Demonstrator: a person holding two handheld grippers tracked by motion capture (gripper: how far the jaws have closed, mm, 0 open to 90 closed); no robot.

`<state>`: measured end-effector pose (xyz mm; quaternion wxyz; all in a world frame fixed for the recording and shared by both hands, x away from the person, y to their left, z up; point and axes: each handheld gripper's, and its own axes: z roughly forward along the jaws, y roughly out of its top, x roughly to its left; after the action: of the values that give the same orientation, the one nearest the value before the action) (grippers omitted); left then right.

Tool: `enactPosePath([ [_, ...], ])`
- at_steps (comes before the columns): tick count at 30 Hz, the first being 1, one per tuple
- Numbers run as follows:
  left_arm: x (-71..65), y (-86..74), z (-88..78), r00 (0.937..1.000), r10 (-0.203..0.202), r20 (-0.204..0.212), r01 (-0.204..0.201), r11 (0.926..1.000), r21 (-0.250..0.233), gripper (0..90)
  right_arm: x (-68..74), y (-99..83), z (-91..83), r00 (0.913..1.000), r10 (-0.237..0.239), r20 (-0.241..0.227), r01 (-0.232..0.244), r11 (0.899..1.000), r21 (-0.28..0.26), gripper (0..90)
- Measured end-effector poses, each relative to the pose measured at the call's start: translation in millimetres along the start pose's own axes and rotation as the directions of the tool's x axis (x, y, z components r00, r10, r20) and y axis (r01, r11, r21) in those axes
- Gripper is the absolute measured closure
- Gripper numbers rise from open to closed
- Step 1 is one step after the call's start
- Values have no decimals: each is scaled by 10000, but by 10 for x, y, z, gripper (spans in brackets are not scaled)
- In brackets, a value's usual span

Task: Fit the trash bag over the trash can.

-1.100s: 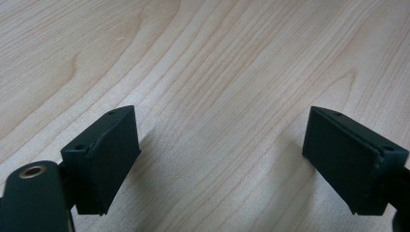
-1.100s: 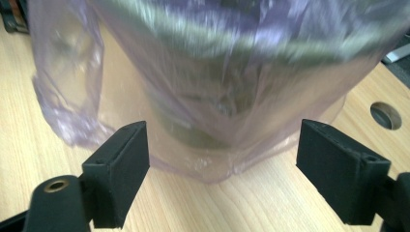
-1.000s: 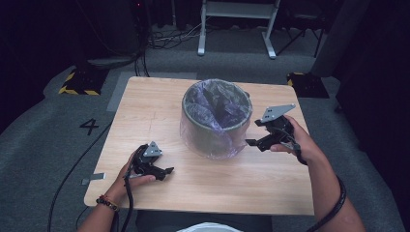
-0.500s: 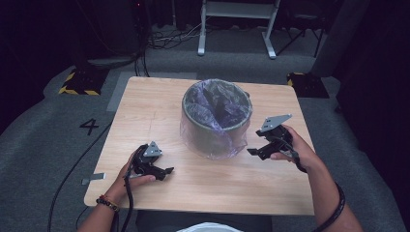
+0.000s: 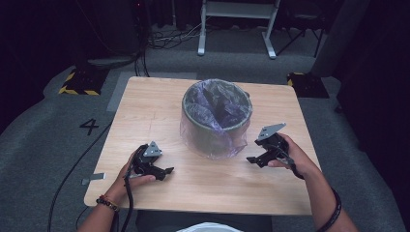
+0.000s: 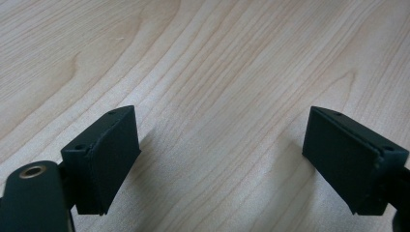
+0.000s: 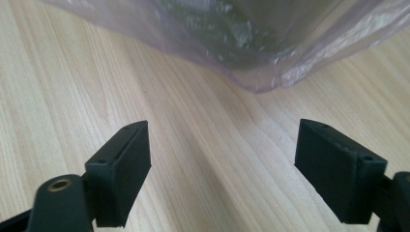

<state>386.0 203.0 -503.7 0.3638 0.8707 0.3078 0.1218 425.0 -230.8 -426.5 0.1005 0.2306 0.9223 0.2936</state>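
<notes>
Grey carpet and dark gear ring our wooden table [image 5: 145, 111], and near its middle, a little toward the far side, stands the bin [image 5: 216, 118], upright, lined with a pale purple bag [image 5: 212, 140] whose loose skirt hangs down the outside to the tabletop. From the bin outward: our right tongs [image 5: 251, 159] sit just beside the bag's lower right hem, pointing left toward it; in the right gripper view the hem [image 7: 261, 79] lies straight ahead of the wide-open pads [image 7: 123, 169], apart from them, nothing between. Our left tongs [image 5: 167, 170] rest on the near left of the table, farther from the bin, pointing right; they too gape wide and hold nothing, with bare wood [image 6: 217, 121] between the pads. We judge the right hand nearer, and a short push forward would bring the hem between its pads.
</notes>
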Motion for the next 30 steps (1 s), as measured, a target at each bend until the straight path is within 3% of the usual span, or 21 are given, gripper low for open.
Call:
enactPosePath([
  [12,0,0,0,10000,4,0,-4,10000,-3,129,42,-204,166,9997,253,-50,-252,9991,327,206],
  [30,1,0,0,10000,4,-1,-4,10000,0,129,86,-495,201,9978,648,141,-654,9971,396,206],
])
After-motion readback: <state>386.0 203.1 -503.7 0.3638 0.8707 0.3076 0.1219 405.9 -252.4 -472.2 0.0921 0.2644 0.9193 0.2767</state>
